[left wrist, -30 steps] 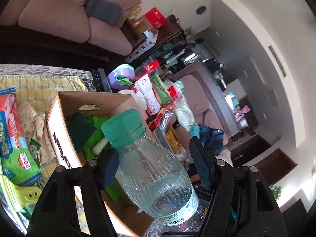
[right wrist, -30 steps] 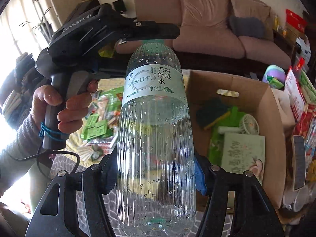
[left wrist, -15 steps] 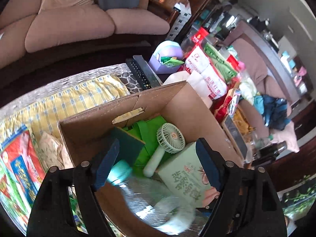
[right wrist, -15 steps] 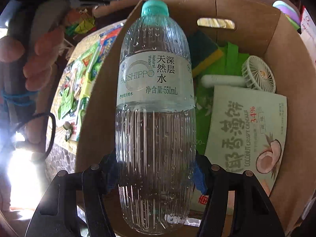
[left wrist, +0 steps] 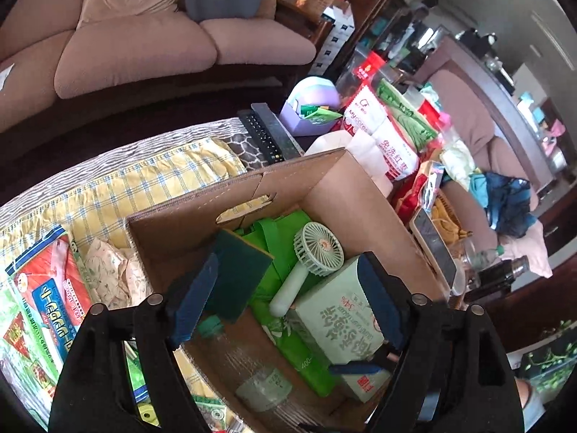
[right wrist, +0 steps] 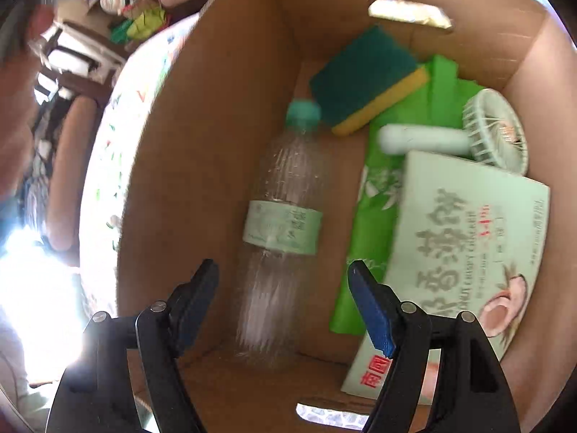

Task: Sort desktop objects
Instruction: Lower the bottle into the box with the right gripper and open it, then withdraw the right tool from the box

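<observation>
Five items in box [right wrist: 223,115], all lying flat, packed side by side to use the floor:
- Bottle [right wrist: 285,216]: clear, teal cap, on its side along the left wall, cap toward the far end. Blurred in right wrist view, so prob. just let go and not yet settled (judgement).
- Sponge [right wrist: 364,75]: green/yellow, tilted, far end, just beside the cap; touching or not, can't tell.
- Bag [right wrist: 375,223]: green, flat, under the fan and cracker box.
- Fan [right wrist: 494,130]: pale green handheld, lying on the bag, head toward right wall.
- Cracker box [right wrist: 468,238]: pale green, leaning on the right side, partly over the bag.

Box sits on worktop [left wrist: 151,184] w/ yellow check cloth; packets and other clutter around it, outside.

Jaws:
- Right gripper [right wrist: 283,299]: above box, pointing down; jaws opening, wide. Bottle's lower half shows between them, but pads stand clear of it on both sides, no grip.
- Left gripper [left wrist: 286,299]: over near edge of box, jaws wide, holding nothing; sponge, bag and fan seen through the gap, well below.

Bottle counts as sorted; next pick is likely from the loose worktop items.
</observation>
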The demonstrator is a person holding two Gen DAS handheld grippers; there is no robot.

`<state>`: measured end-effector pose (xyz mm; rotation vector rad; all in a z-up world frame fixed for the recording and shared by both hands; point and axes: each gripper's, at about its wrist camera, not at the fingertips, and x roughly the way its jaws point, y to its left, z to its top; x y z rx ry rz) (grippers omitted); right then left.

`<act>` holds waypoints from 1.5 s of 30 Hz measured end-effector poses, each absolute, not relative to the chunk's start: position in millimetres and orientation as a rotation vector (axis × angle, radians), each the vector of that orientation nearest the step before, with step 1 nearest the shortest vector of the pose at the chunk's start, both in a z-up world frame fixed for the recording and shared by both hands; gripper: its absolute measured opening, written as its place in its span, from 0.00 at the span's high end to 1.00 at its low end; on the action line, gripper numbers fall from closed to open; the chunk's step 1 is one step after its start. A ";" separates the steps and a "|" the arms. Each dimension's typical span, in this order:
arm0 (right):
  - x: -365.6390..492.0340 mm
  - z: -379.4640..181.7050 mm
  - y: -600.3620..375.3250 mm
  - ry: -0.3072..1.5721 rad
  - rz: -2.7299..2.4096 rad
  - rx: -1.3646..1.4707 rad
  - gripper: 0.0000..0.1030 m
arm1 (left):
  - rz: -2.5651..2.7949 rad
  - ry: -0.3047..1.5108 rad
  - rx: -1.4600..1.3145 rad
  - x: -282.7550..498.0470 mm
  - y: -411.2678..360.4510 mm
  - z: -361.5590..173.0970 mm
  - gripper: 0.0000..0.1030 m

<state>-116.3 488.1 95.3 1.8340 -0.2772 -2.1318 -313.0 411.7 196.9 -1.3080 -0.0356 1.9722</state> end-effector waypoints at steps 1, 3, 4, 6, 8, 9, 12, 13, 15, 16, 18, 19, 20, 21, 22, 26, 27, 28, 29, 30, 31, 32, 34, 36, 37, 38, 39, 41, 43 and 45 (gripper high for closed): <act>-116.4 95.2 493.0 -0.289 -2.140 1.820 0.26 | 1.965 -0.030 -1.314 -311.2 409.2 196.6 0.25; -110.9 96.8 498.1 -0.300 -2.149 1.814 0.26 | 1.977 0.002 -1.310 -307.0 404.7 198.8 0.25; -108.7 96.1 498.8 -0.301 -2.149 1.819 0.27 | 1.980 0.020 -1.305 -304.1 403.3 199.7 0.25; -104.5 88.7 488.2 -0.270 -2.102 1.842 0.32 | 1.980 0.041 -1.309 -299.1 398.8 199.7 0.25; -105.1 81.3 475.9 -0.194 -2.050 1.887 0.34 | 1.976 0.052 -1.317 -294.7 395.1 200.0 0.25; -111.6 76.1 472.0 -0.166 -2.025 1.912 0.36 | 1.976 0.054 -1.315 -292.7 393.2 201.0 0.25; -113.0 62.8 461.0 -0.070 -1.968 1.987 0.39 | 1.968 0.025 -1.314 -288.5 384.8 203.9 0.25; -115.3 57.6 457.0 -0.055 -1.952 2.005 0.41 | 1.967 0.016 -1.314 -287.4 381.5 205.0 0.25; -120.8 47.3 450.5 -0.020 -1.918 2.061 0.45 | 1.970 0.006 -1.309 -285.6 373.9 207.7 0.25; -122.0 46.0 447.6 -0.004 -1.902 2.071 0.46 | 1.968 -0.001 -1.306 -284.6 369.5 209.3 0.25; -125.4 47.9 447.2 -0.011 -1.894 2.082 0.46 | 1.970 -0.011 -1.299 -283.7 360.9 211.9 0.25; -128.1 49.3 448.2 -0.018 -1.902 2.087 0.47 | 1.973 -0.014 -1.297 -283.8 356.8 213.0 0.25; -131.8 51.4 448.4 -0.011 -1.914 2.093 0.47 | 1.974 -0.016 -1.295 -283.5 354.0 214.4 0.25; -134.8 53.2 447.9 -0.014 -1.920 2.091 0.47 | 1.973 -0.018 -1.294 -283.1 351.0 214.8 0.25; -137.9 55.0 446.9 -0.029 -1.925 2.082 0.47 | 1.969 -0.023 -1.297 -282.6 347.9 214.9 0.25; -148.0 57.7 445.3 -0.087 -1.955 2.061 0.53 | 1.963 -0.024 -1.315 -276.9 338.9 214.6 0.25; -148.7 59.2 447.6 -0.107 -1.969 2.054 0.53 | 1.961 -0.018 -1.321 -274.7 336.8 213.9 0.25; -148.9 61.8 450.5 -0.142 -1.985 2.039 0.53 | 1.960 -0.014 -1.326 -272.3 334.6 213.3 0.25; -148.5 65.9 454.2 -0.182 -2.004 2.017 0.53 | 1.956 -0.011 -1.327 -270.1 332.9 212.7 0.25; -147.6 70.7 458.5 -0.223 -2.025 1.995 0.51 | 1.953 -0.003 -1.329 -267.1 331.5 211.8 0.25; -146.2 75.6 462.7 -0.248 -2.049 1.982 0.46 | 1.954 0.007 -1.334 -264.6 330.7 210.6 0.25; -144.1 81.6 467.4 -0.269 -2.075 1.967 0.42 | 1.953 0.017 -1.341 -262.2 330.5 209.1 0.25; -137.2 94.9 475.8 -0.306 -2.121 1.930 0.37 | 1.950 0.035 -1.362 -256.9 330.0 205.8 0.25; -124.8 107.3 480.6 -0.320 -2.148 1.899 0.37 | 1.946 0.059 -1.375 -249.5 329.7 203.0 0.25; -120.1 107.1 481.0 -0.313 -2.156 1.894 0.36 | 1.941 0.070 -1.380 -244.9 330.1 201.9 0.25; -117.0 112.3 484.1 -0.309 -2.159 1.888 0.36 | 1.937 0.077 -1.383 -240.6 330.4 200.2 0.25; -110.0 113.5 486.0 -0.313 -2.163 1.889 0.35 | 1.932 0.084 -1.386 -235.7 330.9 199.4 0.25; -104.5 119.0 487.9 -0.324 -2.186 1.893 0.35 | 1.921 0.100 -1.394 -225.0 332.4 197.5 0.25; -91.1 129.1 489.8 -0.338 -2.212 1.881 0.35 | 1.912 0.124 -1.400 -212.5 334.5 197.0 0.25; -68.4 129.9 489.0 -0.344 -2.242 1.864 0.29 | 1.908 0.141 -1.405 -200.7 335.9 197.6 0.23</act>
